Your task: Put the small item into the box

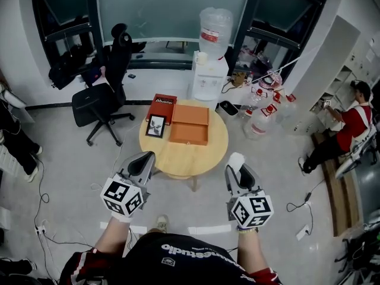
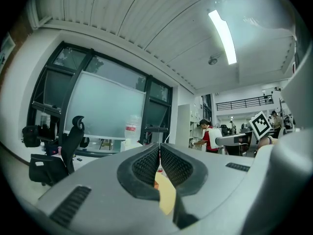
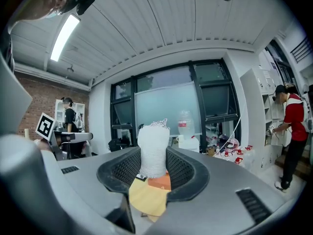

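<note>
One white mesh-wrapped item [image 3: 153, 146] sits clamped in the right gripper [image 1: 236, 167], short of the box [image 1: 190, 127]; left gripper [image 2: 159, 161] closed.

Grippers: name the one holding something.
The right gripper: it clamps a white mesh-wrapped item, while the left gripper is shut on nothing.

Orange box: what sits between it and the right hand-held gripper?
Head view: only bare round table between the orange box and the right hand-held gripper, which grips a white netted item.
</note>
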